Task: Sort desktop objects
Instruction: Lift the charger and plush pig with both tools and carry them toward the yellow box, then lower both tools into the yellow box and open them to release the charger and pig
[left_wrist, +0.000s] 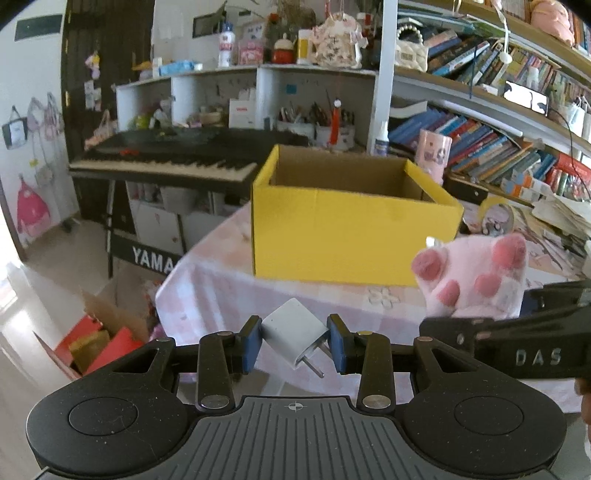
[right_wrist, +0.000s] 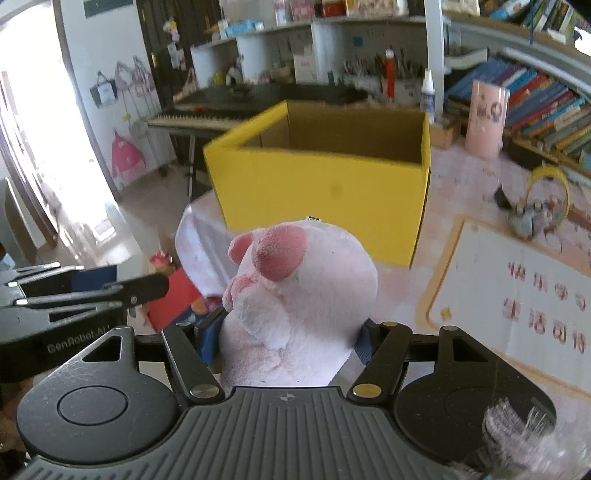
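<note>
Clamped between the left gripper's (left_wrist: 294, 343) jaws, a white charger (left_wrist: 293, 332) is held aloft; a pink plush paw (right_wrist: 295, 295) is squeezed by the right gripper (right_wrist: 286, 341), both carried above the desk (left_wrist: 221, 295) toward the yellow box (left_wrist: 347, 229), presumably for dropping in.

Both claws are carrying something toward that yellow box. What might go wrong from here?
The charger sits tilted between the left gripper's pads, prongs pointing back at the camera; held at an angle like that, it may twist or slip out before reaching the box.

The plush paw bulges well beyond the right gripper and might catch the box rim.

The two grippers are close side by side and may bump.
</note>
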